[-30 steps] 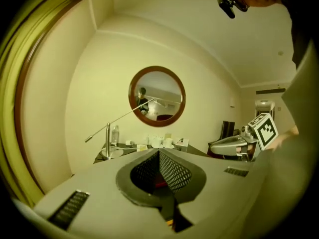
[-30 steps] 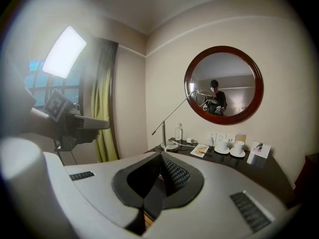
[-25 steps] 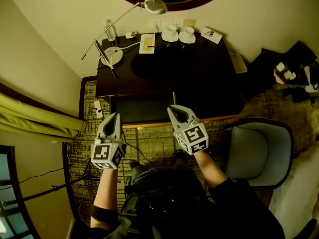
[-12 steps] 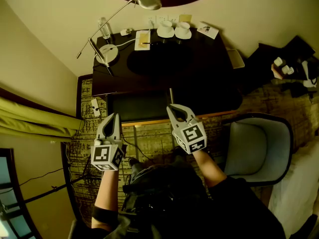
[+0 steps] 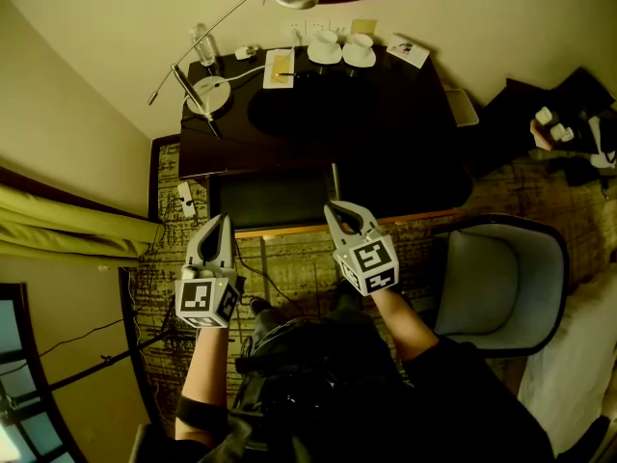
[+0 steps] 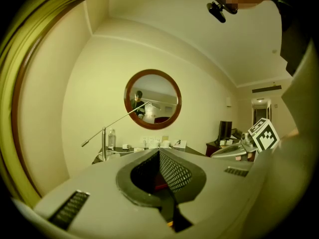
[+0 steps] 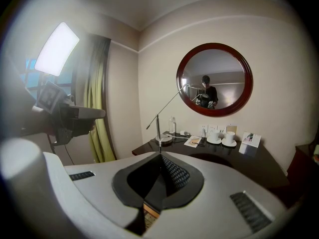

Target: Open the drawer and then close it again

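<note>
A dark desk [image 5: 386, 152] stands against the wall. Below its front edge lies a dark rectangular drawer [image 5: 270, 201] with a light wooden strip [image 5: 405, 222] along the near side; it looks pulled out. My right gripper [image 5: 332, 207] is shut and empty, its tip just over that strip at the drawer's right end. Shut and empty as well, my left gripper [image 5: 223, 221] hovers at the drawer's near left corner. The left gripper view has the closed left gripper [image 6: 159, 152] facing the desk [image 6: 197, 152]. The right gripper [image 7: 160, 155] aims at the desk top [image 7: 234, 161].
On the desk are a swing-arm lamp [image 5: 207, 95], a water bottle [image 5: 203, 44], two white cups [image 5: 342, 48] and cards. A round mirror [image 7: 215, 79] hangs above. A grey armchair [image 5: 501, 283] stands right, a green curtain [image 5: 67, 225] left, cables on the carpet [image 5: 260, 278].
The right gripper has sunk a little toward the drawer's wooden strip. The left gripper has stayed put. Both stay shut.
</note>
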`<state>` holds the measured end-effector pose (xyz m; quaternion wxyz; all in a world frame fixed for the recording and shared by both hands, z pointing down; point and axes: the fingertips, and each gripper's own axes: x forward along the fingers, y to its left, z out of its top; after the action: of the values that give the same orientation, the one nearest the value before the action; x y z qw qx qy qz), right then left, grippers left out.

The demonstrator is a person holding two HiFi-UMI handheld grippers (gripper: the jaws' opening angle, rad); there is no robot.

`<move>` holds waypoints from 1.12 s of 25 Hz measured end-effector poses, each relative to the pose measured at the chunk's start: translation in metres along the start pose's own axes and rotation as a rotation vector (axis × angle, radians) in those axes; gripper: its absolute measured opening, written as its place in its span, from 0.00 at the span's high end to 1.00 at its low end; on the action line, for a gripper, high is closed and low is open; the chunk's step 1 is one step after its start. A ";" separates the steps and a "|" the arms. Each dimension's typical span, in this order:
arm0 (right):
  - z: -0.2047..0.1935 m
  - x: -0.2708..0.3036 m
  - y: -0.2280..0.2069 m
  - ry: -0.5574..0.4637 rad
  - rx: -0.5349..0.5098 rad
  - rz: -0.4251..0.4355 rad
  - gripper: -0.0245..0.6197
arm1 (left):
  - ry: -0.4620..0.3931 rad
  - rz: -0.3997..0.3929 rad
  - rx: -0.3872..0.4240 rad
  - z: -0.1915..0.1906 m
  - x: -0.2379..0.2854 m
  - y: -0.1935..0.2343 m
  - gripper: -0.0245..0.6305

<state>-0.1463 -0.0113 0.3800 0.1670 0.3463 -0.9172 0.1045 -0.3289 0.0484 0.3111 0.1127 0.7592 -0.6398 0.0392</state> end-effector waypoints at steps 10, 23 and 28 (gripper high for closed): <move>-0.090 0.015 0.014 0.039 0.420 -0.021 0.96 | 0.031 -0.064 0.036 -0.015 0.015 -0.003 0.96; -0.252 0.068 0.023 -0.077 1.074 -0.111 0.96 | 0.119 -0.266 0.161 -0.113 0.055 -0.014 0.96; -0.298 0.098 0.024 -0.126 1.157 -0.144 0.96 | 0.161 -0.310 0.159 -0.170 0.073 -0.011 0.96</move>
<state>-0.1616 0.0392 0.6897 -0.0974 0.4480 -0.6934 0.5559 -0.2910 0.0173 0.4902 0.1077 0.8496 -0.4990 0.1324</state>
